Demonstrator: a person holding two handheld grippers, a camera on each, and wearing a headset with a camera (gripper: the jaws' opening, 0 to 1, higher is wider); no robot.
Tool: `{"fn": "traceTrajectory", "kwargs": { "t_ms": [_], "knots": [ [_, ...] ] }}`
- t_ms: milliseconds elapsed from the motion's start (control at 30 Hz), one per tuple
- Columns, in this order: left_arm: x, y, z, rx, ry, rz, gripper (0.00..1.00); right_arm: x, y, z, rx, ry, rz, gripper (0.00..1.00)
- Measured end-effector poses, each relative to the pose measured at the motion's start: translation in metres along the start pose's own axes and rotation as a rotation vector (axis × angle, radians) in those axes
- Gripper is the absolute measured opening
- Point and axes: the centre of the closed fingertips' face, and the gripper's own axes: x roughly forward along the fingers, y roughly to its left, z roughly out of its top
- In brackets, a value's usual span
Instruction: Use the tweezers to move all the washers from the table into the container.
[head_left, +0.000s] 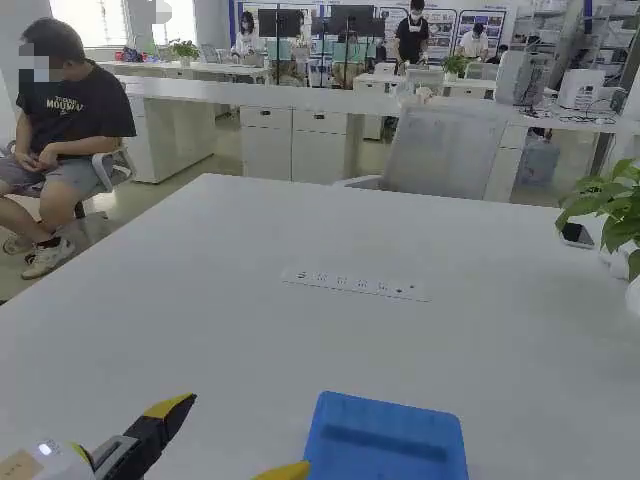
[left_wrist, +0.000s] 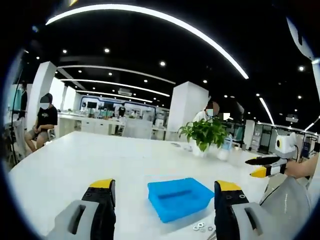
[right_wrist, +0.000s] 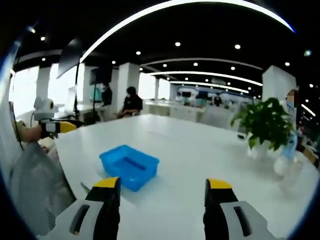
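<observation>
A blue container (head_left: 385, 440) lies at the near edge of the white table (head_left: 300, 330). In the left gripper view the container (left_wrist: 177, 197) is ahead of my open left gripper (left_wrist: 165, 185), with several small washers (left_wrist: 201, 227) on the table by its near right corner. In the head view the left gripper (head_left: 235, 437) comes in from the bottom left, yellow tips wide apart. My right gripper (right_wrist: 162, 183) is open and empty, and the container (right_wrist: 129, 166) lies ahead to its left. A thin dark object (right_wrist: 86, 187), perhaps the tweezers, lies left of it.
A potted plant (head_left: 610, 205) stands at the table's right edge, with a phone (head_left: 577, 235) behind it. A power strip (head_left: 355, 283) is set into the table's middle. An office chair (head_left: 440, 150) is at the far edge. A person (head_left: 60, 110) sits at the left.
</observation>
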Motion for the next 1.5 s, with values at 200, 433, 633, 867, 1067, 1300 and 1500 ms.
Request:
{"fn": "traceTrajectory", "kwargs": {
  "t_ms": [200,433,633,867,1067,1300,1500],
  "knots": [
    [0.0005,-0.001,-0.0002,0.003,0.002,-0.003,0.82,-0.0001,-0.0036,-0.0017,-0.002,0.001,-0.001,0.67],
    [0.0,0.0011,0.0013,-0.007,-0.006,0.007,0.81,-0.0002,-0.0003,-0.001,-0.001,0.007,0.001,0.67],
    [0.0006,-0.0028,0.003,-0.016,-0.014,-0.007,0.82,-0.0003,-0.0011,-0.0029,-0.002,0.013,-0.001,0.67],
    [0.0009,-0.0037,0.0002,-0.008,0.004,-0.012,0.81,0.0002,0.0002,-0.0037,-0.008,0.02,0.001,0.66],
    [0.0008,-0.0032,-0.001,-0.009,0.009,-0.012,0.8,-0.0002,-0.0018,-0.0039,-0.007,0.019,-0.003,0.66],
    [0.0007,-0.0022,-0.0025,-0.005,0.016,-0.012,0.8,-0.0001,-0.0023,-0.004,-0.007,0.019,-0.007,0.66],
    [0.0006,-0.0018,-0.0024,-0.004,0.016,-0.008,0.79,-0.0003,-0.0038,-0.0044,-0.005,0.015,-0.01,0.66]
  ]
}}
